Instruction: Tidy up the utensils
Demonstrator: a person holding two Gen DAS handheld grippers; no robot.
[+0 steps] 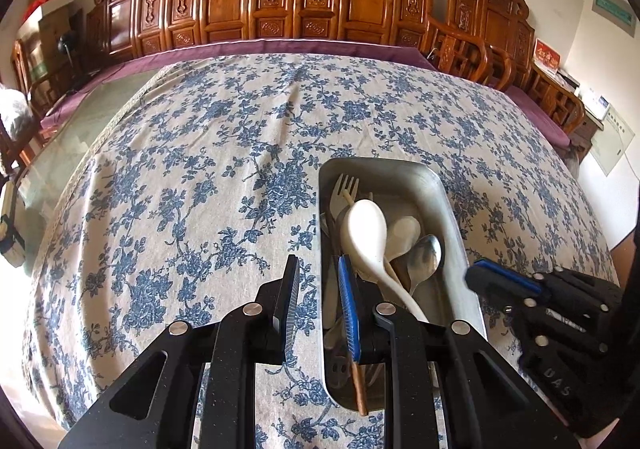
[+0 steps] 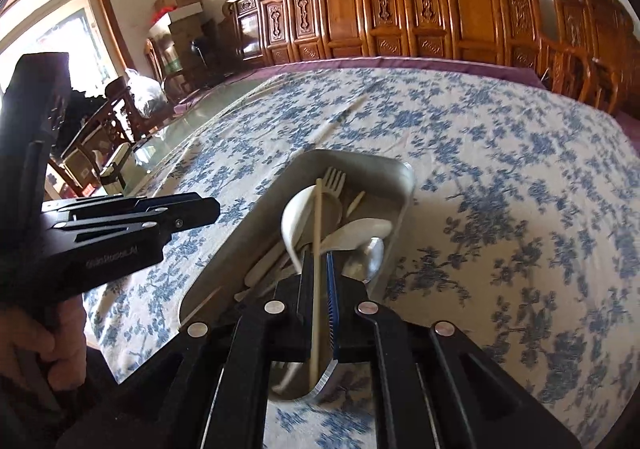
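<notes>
Most utensils already in metal tray (image 2: 256, 217) on worktop (spoons, fork); one chopstick (image 2: 317, 273) pinched in right claw (image 2: 320, 313) above it. Left claw (image 1: 320, 313) narrowly parted, clamping the tray's left wall. Another chopstick (image 2: 344, 117) left on cloth.

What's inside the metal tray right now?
Inside the metal tray: a white ladle, a steel spoon, a fork and a chopstick. Handles lower in the pile overlap, so the count is unclear.

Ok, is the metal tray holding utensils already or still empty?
Holding utensils. The metal tray contains a white spoon, a metal spoon and a fork, piled together lengthwise.
</notes>
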